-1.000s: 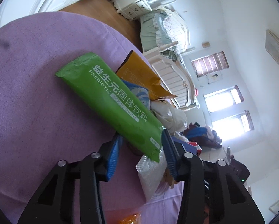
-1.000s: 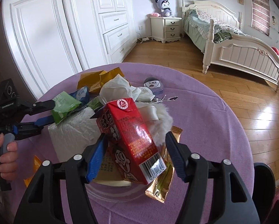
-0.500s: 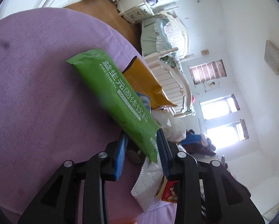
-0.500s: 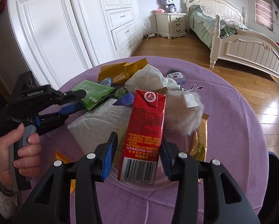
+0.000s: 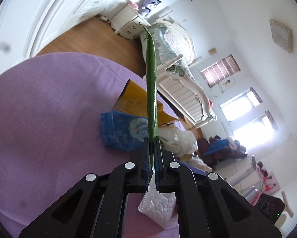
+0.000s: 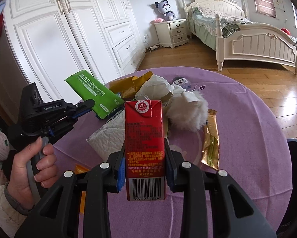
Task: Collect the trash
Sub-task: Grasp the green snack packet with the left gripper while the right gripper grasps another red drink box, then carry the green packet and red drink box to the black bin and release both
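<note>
In the left wrist view my left gripper [image 5: 152, 138] is shut on the end of a green drink sachet [image 5: 151, 83], which stands edge-on above the purple table [image 5: 39, 119]. The right wrist view shows the same green sachet [image 6: 92, 93] raised off the pile in the left gripper [image 6: 86, 107], held by a person's hand [image 6: 39, 164]. My right gripper [image 6: 144, 148] is closing its jaws on an upright red drink carton [image 6: 144, 130]. Both pads touch the carton's sides.
On the table lie a white paper towel [image 6: 108, 136], a fluffy white ball [image 6: 188, 113], a gold wrapper [image 6: 211, 138], crumpled tissue [image 6: 156, 87], yellow-brown packets [image 6: 128, 85] and a blue packet [image 5: 124, 130]. A dark chair back [image 6: 295, 158] stands at the right edge.
The left jaws closed on the green sachet, which rose and rolled to edge-on. The right jaws narrowed onto the red carton, which went from tilted to upright.
</note>
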`<state>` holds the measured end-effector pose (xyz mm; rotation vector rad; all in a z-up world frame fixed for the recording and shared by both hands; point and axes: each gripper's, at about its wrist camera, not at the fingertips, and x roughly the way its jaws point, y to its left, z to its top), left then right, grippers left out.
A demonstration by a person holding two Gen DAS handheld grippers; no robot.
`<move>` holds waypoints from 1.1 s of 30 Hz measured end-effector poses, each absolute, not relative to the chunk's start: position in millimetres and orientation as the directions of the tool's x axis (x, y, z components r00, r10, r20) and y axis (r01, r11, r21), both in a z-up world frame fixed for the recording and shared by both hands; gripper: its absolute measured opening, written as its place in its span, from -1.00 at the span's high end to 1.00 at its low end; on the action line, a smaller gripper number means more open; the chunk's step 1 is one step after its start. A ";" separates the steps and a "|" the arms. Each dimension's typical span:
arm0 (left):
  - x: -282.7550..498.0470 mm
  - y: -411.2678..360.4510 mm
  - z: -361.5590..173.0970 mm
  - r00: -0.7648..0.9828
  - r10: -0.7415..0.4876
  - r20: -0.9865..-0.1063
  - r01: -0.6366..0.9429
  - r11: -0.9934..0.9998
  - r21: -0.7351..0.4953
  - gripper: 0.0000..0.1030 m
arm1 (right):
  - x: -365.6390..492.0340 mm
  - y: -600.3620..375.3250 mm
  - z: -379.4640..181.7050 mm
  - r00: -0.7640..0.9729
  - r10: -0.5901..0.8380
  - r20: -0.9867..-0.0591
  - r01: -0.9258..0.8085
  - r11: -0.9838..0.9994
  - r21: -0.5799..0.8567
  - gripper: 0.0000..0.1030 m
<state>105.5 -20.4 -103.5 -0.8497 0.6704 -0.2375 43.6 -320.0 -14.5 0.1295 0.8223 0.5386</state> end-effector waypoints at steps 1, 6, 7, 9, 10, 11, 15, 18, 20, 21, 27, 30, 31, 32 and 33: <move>100.6 -21.2 -99.6 0.776 -0.440 -0.452 -0.057 0.665 -0.745 0.91 | 40.5 -322.1 -14.3 0.557 0.508 -0.657 -0.402 0.857 0.322 0.39; 69.5 -31.7 -75.5 0.798 -0.404 -0.447 0.004 0.746 -0.666 0.91 | 32.8 -335.7 -16.2 0.567 0.524 -0.635 -0.372 0.851 0.371 0.39; 62.1 -34.6 -71.8 0.799 -0.402 -0.447 0.017 0.759 -0.651 0.91 | 32.0 -338.7 -16.7 0.569 0.526 -0.632 -0.365 0.850 0.379 0.39; 47.9 -40.2 -64.9 0.802 -0.401 -0.443 0.040 0.776 -0.629 0.91 | 30.8 -345.2 -17.4 0.575 0.530 -0.624 -0.352 0.848 0.396 0.39; 44.4 -42.7 -62.7 0.802 -0.399 -0.444 0.049 0.785 -0.617 0.91 | 29.9 -349.0 -17.5 0.578 0.534 -0.617 -0.346 0.845 0.407 0.39; 37.8 -43.9 -59.1 0.802 -0.396 -0.447 0.057 0.796 -0.603 0.91 | 29.2 -352.5 -17.5 0.582 0.537 -0.610 -0.341 0.843 0.416 0.39; 27.1 -69.1 -47.5 0.791 -0.411 -0.453 0.111 0.825 -0.555 0.91 | 26.2 -372.1 -15.2 0.614 0.540 -0.576 -0.317 0.837 0.447 0.39; 22.2 -99.1 -38.5 0.770 -0.452 -0.450 0.183 0.833 -0.523 0.91 | 26.0 -396.9 -13.8 0.652 0.521 -0.551 -0.275 0.840 0.468 0.39; 23.4 -122.4 -33.9 0.749 -0.489 -0.447 0.234 0.826 -0.512 0.91 | 26.3 -417.2 -14.5 0.678 0.498 -0.540 -0.237 0.844 0.481 0.39; 25.4 -136.3 -33.1 0.733 -0.511 -0.450 0.259 0.820 -0.510 0.91 | 26.2 -427.2 -15.3 0.689 0.489 -0.535 -0.219 0.844 0.489 0.39; 35.4 -217.5 -36.5 0.634 -0.611 -0.475 0.389 0.782 -0.487 0.91 | 19.0 -497.6 -32.7 0.746 0.415 -0.521 -0.082 0.834 0.546 0.39; 45.2 -256.2 -41.3 0.581 -0.651 -0.489 0.450 0.757 -0.473 0.91 | 18.0 -533.3 -46.4 0.766 0.372 -0.525 -0.003 0.817 0.576 0.39; 50.4 -268.3 -43.4 0.565 -0.658 -0.498 0.462 0.752 -0.470 0.91 | 18.2 -546.2 -51.2 0.770 0.363 -0.524 0.024 0.805 0.592 0.39; 54.2 -278.3 -46.8 0.548 -0.668 -0.504 0.473 0.744 -0.472 0.91 | 18.5 -557.8 -55.4 0.776 0.354 -0.523 0.046 0.794 0.606 0.39; 59.6 -289.9 -48.9 0.529 -0.679 -0.509 0.486 0.734 -0.474 0.91 | 18.5 -567.6 -58.4 0.781 0.343 -0.521 0.064 0.787 0.613 0.39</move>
